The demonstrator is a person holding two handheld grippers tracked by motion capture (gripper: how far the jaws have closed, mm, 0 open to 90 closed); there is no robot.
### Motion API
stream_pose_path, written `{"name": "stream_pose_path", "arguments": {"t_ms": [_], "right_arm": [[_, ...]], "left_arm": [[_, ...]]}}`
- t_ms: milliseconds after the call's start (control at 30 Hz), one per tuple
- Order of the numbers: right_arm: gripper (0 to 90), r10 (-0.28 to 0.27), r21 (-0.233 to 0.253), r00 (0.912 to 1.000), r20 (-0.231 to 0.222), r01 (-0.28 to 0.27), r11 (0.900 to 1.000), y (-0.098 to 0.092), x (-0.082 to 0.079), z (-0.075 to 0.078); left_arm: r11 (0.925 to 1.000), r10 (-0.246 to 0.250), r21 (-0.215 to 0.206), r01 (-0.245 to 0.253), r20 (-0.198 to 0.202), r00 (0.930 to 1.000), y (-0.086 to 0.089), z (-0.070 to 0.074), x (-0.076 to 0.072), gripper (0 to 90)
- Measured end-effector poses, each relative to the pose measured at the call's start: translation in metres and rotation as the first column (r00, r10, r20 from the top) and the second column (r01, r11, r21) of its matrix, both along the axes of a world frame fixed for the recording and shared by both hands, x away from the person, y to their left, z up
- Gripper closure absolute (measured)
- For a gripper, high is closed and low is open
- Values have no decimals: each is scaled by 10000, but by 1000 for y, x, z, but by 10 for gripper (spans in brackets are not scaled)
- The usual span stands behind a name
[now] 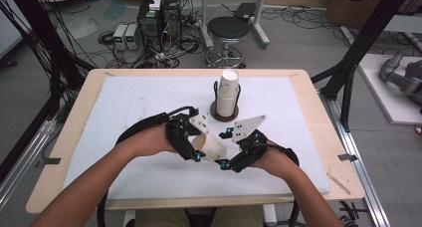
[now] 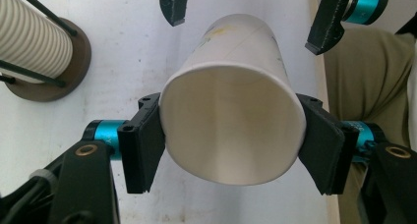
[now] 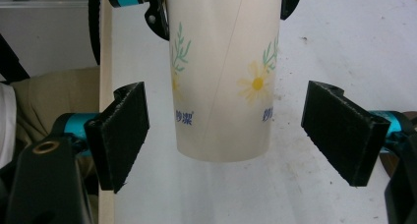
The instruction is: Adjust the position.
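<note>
A white paper cup (image 1: pixel 211 148) printed with yellow flowers lies on its side in the air just above the white mat. My left gripper (image 2: pixel 231 135) is shut on it near the rim, and the cup's open mouth (image 2: pixel 231 130) faces that camera. My right gripper (image 3: pixel 226 135) is open, its pads (image 3: pixel 123 130) standing on either side of the cup's base (image 3: pixel 223 111) without touching it. From above, the left gripper (image 1: pixel 198 146) and right gripper (image 1: pixel 225 148) meet at the cup near the mat's centre front.
A stack of paper cups (image 1: pixel 228 90) stands in a round brown holder with black rods (image 1: pixel 224 115) just behind the grippers, and its base (image 2: pixel 69 62) also shows at the left. The white mat (image 1: pixel 124 107) covers the wooden table (image 1: pixel 84 92). A stool (image 1: pixel 227 30) is beyond.
</note>
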State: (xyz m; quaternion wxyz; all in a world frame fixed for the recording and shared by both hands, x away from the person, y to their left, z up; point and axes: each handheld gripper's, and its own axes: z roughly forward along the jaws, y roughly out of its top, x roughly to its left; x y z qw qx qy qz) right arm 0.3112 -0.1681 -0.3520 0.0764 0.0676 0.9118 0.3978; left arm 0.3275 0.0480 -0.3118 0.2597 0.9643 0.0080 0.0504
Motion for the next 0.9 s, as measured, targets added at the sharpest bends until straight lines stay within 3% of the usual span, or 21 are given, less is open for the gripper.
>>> {"name": "stream_pose_path", "arguments": {"t_ms": [567, 767, 900], "right_arm": [[194, 139, -1078, 9992, -362, -177, 9940, 26, 8, -11], [332, 312, -1420, 9971, -692, -408, 9890, 31, 11, -15], [364, 443, -1521, 9962, -753, -553, 9868, 32, 11, -17]], "left_arm": [[9994, -62, 353, 67, -167, 9998, -5, -6, 0, 327], [9990, -122, 430, 129, -167, 9998, -6, -7, 0, 327], [9990, -126, 435, 133, -173, 9998, -7, -7, -1, 330]]}}
